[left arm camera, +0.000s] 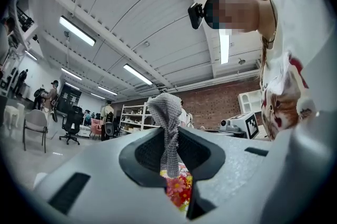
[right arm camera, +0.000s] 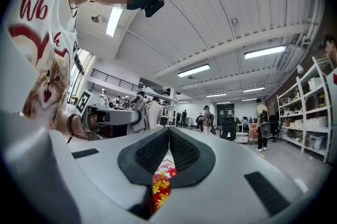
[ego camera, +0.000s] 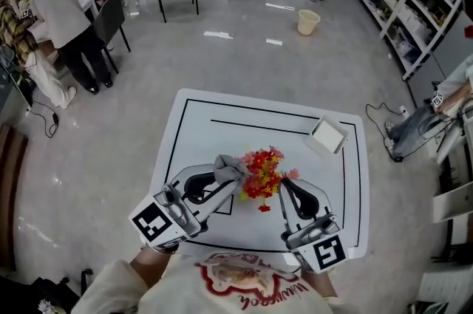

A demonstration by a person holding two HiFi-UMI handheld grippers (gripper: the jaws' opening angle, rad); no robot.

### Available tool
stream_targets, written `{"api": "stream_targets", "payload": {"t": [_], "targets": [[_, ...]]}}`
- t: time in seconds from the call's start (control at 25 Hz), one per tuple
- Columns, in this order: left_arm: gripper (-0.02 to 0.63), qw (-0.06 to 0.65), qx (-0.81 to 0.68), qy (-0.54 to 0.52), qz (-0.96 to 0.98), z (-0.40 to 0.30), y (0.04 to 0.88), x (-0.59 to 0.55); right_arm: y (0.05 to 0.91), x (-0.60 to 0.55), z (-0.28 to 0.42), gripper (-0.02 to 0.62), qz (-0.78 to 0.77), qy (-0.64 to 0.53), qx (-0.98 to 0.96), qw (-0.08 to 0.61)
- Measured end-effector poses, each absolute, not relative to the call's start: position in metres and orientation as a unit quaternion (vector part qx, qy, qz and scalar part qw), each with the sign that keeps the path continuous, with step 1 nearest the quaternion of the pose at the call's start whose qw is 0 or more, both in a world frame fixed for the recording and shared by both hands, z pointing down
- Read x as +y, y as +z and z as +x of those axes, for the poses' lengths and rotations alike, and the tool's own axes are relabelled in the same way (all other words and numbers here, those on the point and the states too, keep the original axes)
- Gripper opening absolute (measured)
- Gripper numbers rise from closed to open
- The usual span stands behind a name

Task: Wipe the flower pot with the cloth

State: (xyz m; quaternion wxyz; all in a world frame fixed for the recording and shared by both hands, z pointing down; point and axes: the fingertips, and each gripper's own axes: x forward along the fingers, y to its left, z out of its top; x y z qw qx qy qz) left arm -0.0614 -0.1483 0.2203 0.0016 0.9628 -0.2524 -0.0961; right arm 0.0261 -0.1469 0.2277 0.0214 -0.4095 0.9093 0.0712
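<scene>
Two things are in place for the job, and I judge the wiping itself has not started. The white table fills the middle of the head view, marked with black lines.

My left gripper comes in from 7 o'clock and my right gripper from 5 o'clock. Both are aimed at the red and orange flowers at the table's centre.

The flower pot must sit under those blooms. They cover it in every view, so I cannot say what state its surface is in.

The left jaws are clamped on the grey cloth, which stands up between the pads in a twisted bunch. It is just beside the flowers at their 10 o'clock.

The right jaws are pressed together. I see flowers below them but nothing caught between the pads.

A small white tray lies at 2 o'clock, well apart.

So the cloth is fetched. Left to do are finding the pot wall, steadying it and rubbing it round.
</scene>
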Motion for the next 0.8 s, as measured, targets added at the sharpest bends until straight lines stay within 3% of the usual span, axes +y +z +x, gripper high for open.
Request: {"api": "stream_targets", "payload": {"t": [0.28,0.8], "targets": [[0.055,0.009,-0.259,-0.086,0.962,-0.058,0.235,-0.176,0.243,-0.171,0.036,0.003,-0.426,0.032,0.904,0.006],[0.055,-0.089,-0.271,0.005,0.958,-0.068,0.25,-0.247,0.246,-0.205,0.038,0.003,-0.401,0.018,0.916,0.0]]}}
